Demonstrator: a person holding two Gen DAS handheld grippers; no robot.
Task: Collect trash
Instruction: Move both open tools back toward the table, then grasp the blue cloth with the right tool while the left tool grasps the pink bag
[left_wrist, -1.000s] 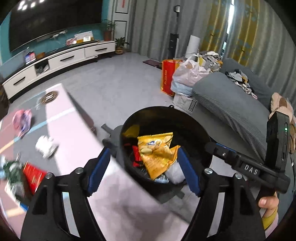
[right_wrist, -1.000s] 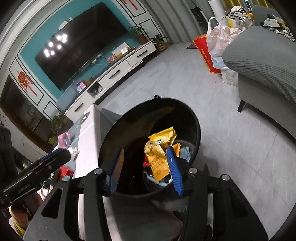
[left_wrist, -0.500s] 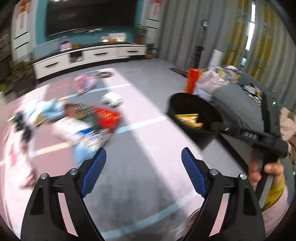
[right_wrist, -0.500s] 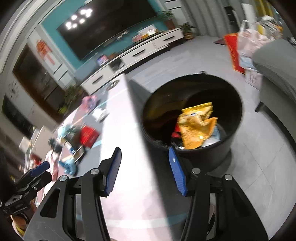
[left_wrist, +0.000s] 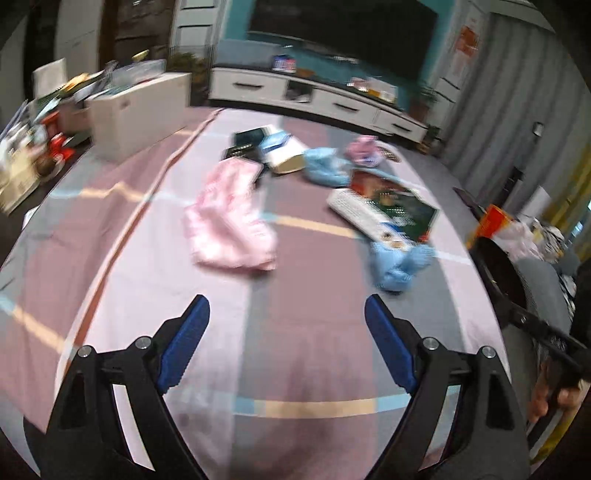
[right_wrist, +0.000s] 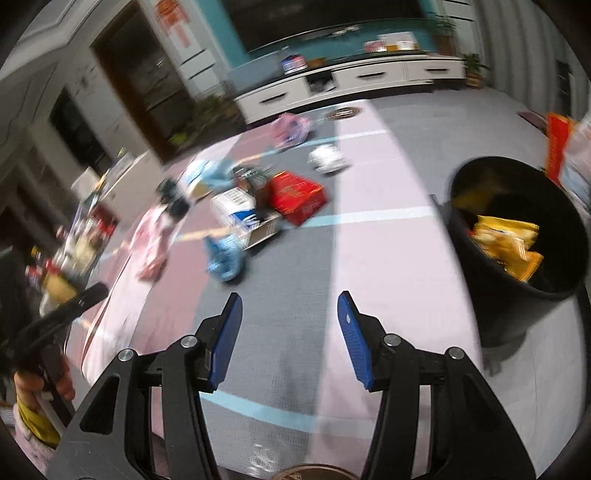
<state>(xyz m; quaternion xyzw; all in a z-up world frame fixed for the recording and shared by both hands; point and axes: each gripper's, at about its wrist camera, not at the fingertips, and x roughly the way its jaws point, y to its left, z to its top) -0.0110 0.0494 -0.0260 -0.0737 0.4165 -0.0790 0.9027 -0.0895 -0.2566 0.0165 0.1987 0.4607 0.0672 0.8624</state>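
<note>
Living-room clutter surrounds a striped cloth in pink, grey and mauve bands covering the worktop. At its right edge stands a round black bin, already holding crinkled yellow snack bags, so part of the collecting looks done. Much remains toward the far end: a soft pink wrapper, crumpled pale-blue bags, a flat white-and-green carton, a glossy red box and a white ball of paper; blur hides finer detail. The left hand-held gripper has just been opening, its blue ribbed pads wide apart with nothing between them. The right hand-held gripper hangs partly open, also empty, over bare cloth near the bin.
</note>
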